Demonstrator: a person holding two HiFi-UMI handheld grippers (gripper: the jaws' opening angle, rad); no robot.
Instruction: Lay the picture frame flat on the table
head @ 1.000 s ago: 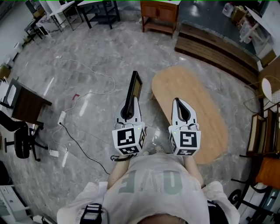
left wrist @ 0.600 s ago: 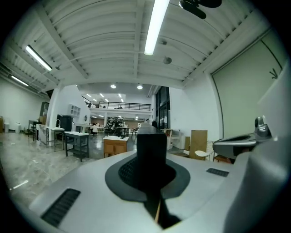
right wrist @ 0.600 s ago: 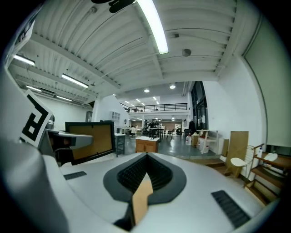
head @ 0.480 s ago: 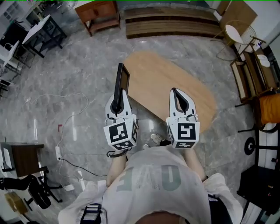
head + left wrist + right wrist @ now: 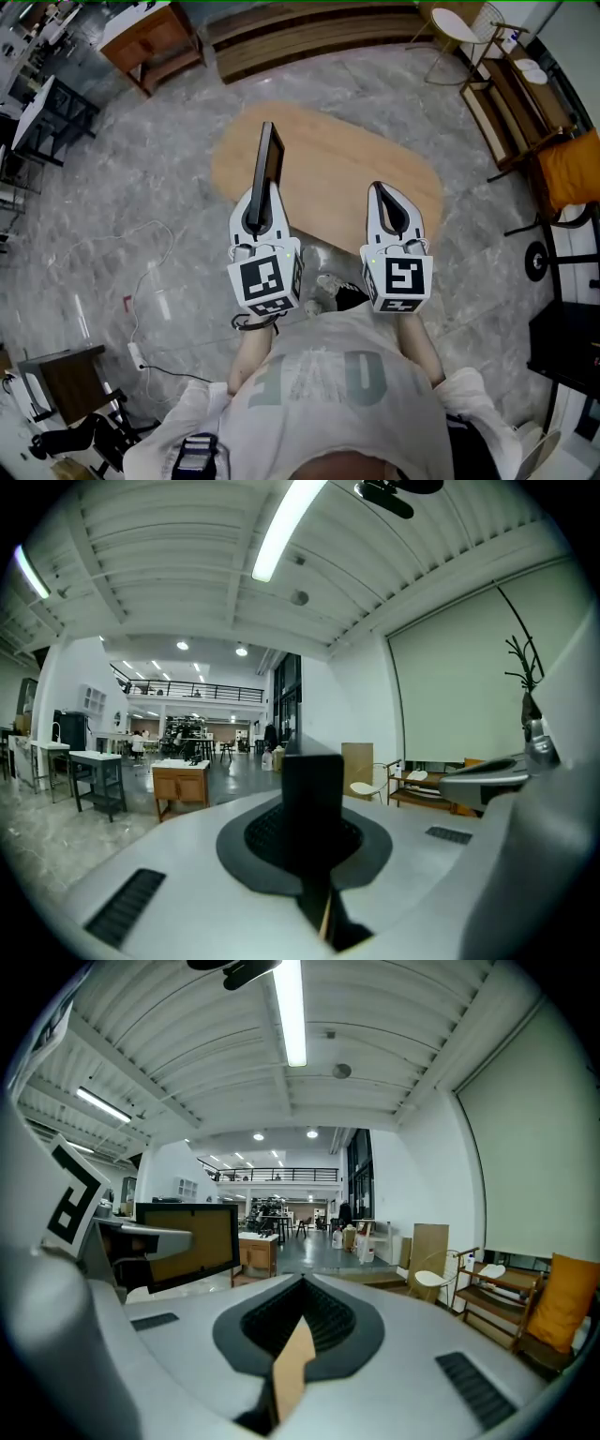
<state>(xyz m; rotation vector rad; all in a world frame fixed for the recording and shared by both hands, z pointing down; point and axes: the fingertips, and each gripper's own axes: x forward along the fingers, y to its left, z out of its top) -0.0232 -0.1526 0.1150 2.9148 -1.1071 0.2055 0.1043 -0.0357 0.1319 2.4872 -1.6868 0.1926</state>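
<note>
A black picture frame (image 5: 266,157) with a tan panel stands on edge, upright, clamped by my left gripper (image 5: 256,199), which is shut on its lower part. It hangs above the left part of the oval wooden table (image 5: 328,173). In the left gripper view the frame's dark edge (image 5: 312,794) rises between the jaws. The right gripper view shows the frame's tan face (image 5: 192,1239) off to the left. My right gripper (image 5: 378,190) is shut with nothing in it, over the table's right part, level with the left one.
A wooden cabinet (image 5: 155,42) and long wooden steps (image 5: 309,33) lie beyond the table. A shelf with an orange cushion (image 5: 570,171) and a chair (image 5: 459,28) stand at the right. Cables (image 5: 150,272) trail over the marble floor at the left, near a dark desk (image 5: 58,367).
The table has come from the right to lie under both grippers, so the frame now hangs over it instead of over the floor. Both grippers keep their pose and grip.
</note>
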